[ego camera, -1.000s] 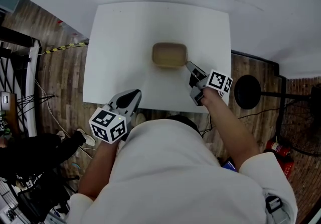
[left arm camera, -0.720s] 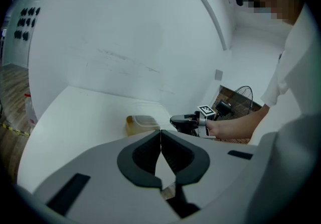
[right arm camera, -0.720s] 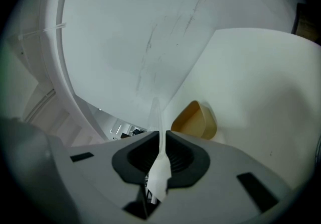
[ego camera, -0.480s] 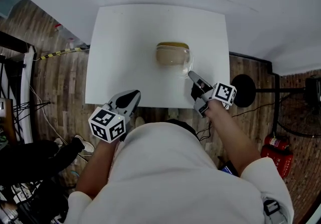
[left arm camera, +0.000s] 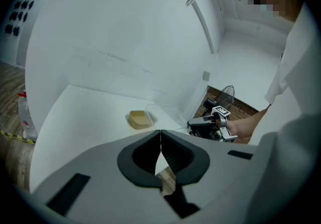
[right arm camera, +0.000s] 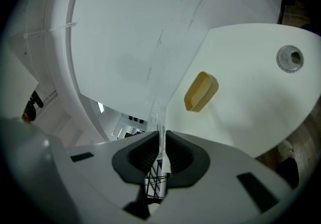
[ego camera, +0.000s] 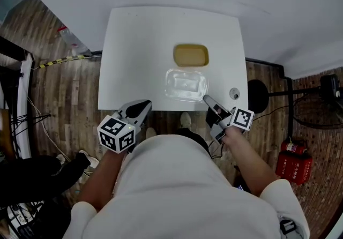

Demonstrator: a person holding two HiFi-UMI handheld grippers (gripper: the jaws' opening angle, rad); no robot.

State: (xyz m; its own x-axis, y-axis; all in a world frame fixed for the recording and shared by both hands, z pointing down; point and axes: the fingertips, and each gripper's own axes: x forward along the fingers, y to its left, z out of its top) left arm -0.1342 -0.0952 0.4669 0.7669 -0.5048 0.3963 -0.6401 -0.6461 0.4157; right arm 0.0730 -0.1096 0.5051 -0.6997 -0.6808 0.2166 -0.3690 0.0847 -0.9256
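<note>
Two hand-held grippers are in view, and only one has anything in it. Your right hand-held gripper (ego camera: pixel 208 102) is closed on the near right corner of a clear plastic lid (ego camera: pixel 185 83); the right gripper view shows the thin rim pinched flat between its jaws. From that gripper the lid stretches away to the far left, over the near half of the white worktop (ego camera: pixel 139 45). Its long axis runs left to right. Whether it rests on the surface or hangs just above it cannot be told.

Just beyond the lid's far edge sits an open tan container (ego camera: pixel 191 55). It is rectangular and its long axis also runs left to right, so the two lie parallel, the container on the far side. They are just beside each other, and no view shows clearly whether they touch.

Your left hand-held gripper (ego camera: pixel 141 108) has its jaws pressed together with nothing between them. It hovers at the near edge of the worktop, to the left, well apart from both lid and container, so your right hand is much the nearer to both.

A small round fitting (ego camera: pixel 234 93) is set in the worktop to the right of the lid, near your right hand-held gripper
</note>
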